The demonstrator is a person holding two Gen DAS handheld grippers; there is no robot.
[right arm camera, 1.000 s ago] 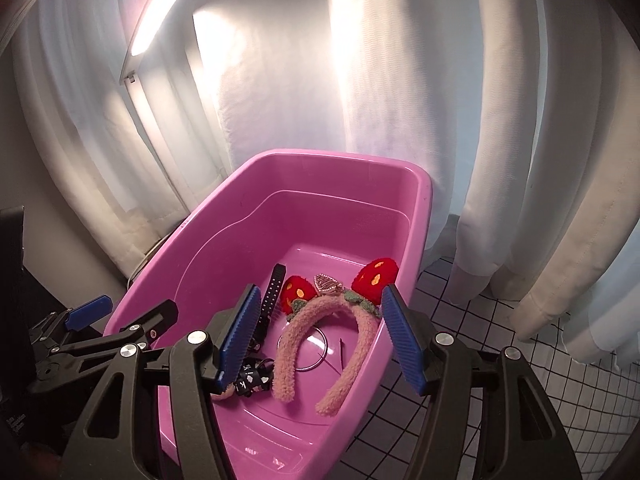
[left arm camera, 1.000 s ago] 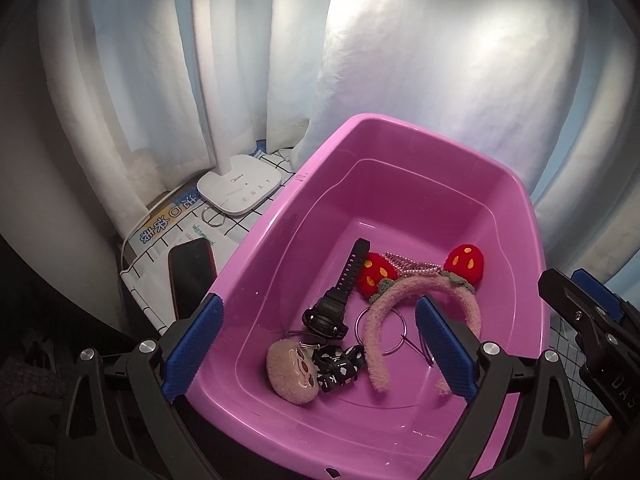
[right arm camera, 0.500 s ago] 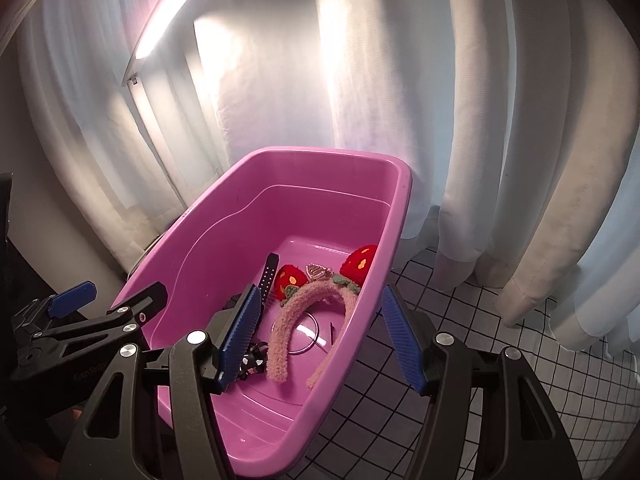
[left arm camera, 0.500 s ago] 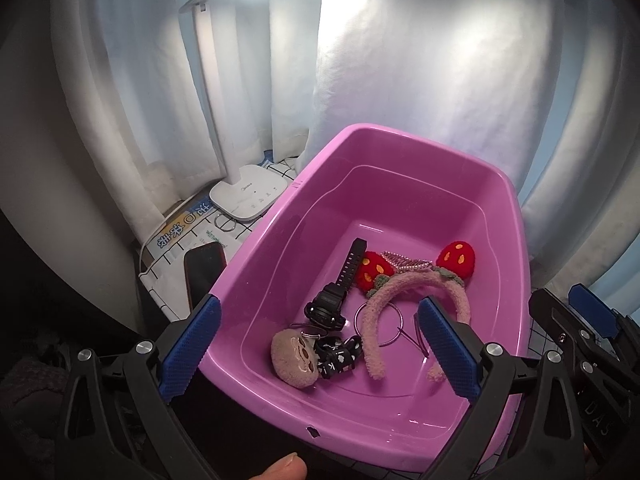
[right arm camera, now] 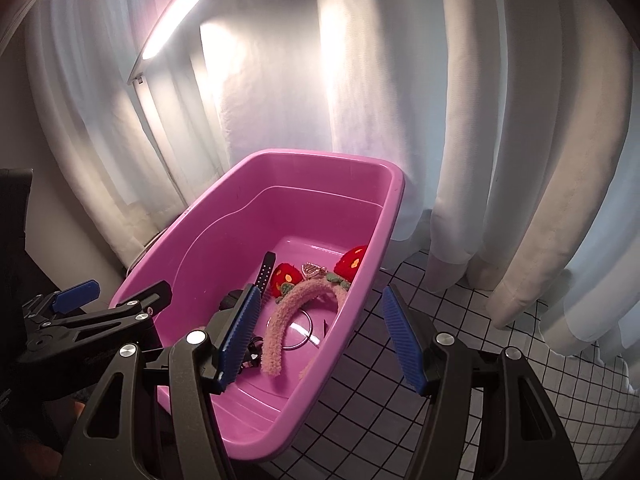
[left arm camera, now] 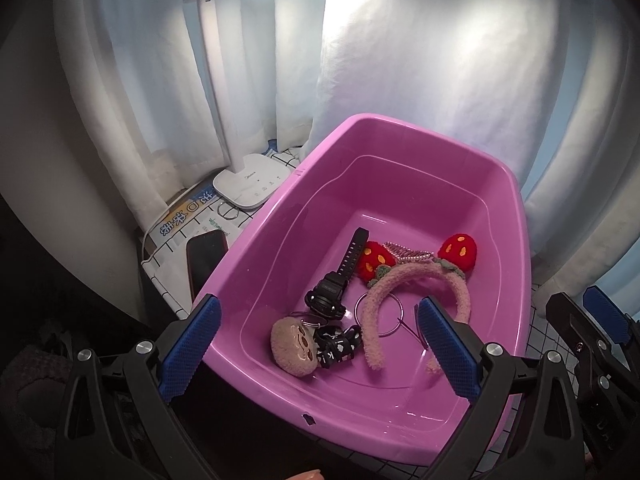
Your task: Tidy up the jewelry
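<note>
The items already gathered are seen lying in the glossy pink plastic tub (left arm camera: 400, 184), which stands on the white grid-patterned cloth of the desk (right arm camera: 460, 340), against the white curtain at the desk's back edge. On the tub's floor are found a fuzzy pink headband with two red strawberry ears (left arm camera: 404, 280), a black digital wristwatch (left arm camera: 340, 276), a thin silver hoop (left arm camera: 390, 312), a small pink beaded comb (left arm camera: 404, 254), a round tan plush face charm (left arm camera: 294, 342) and a black printed bow clip (left arm camera: 334, 346).

The left gripper (left arm camera: 320, 348) is held over the tub's near end with its blue pads well apart and nothing between them. The right gripper (right arm camera: 320, 340) is likewise spread and empty, poised over the tub's right rim.

The step in hand is judged to be a pause between items, or the close of the sorting. A small silver ring (left arm camera: 227, 212) is seen on the cloth beside the white lamp base (left arm camera: 252, 184), near the desk's left edge next to a black phone (left arm camera: 206, 256); if it belongs to the task, a reach leftward by the left gripper and a fine pinch are called for.

Compared with the earlier frame, both grippers are drawn back and slightly up, so more of the tub and desk is shown; the tub's contents are unchanged.
</note>
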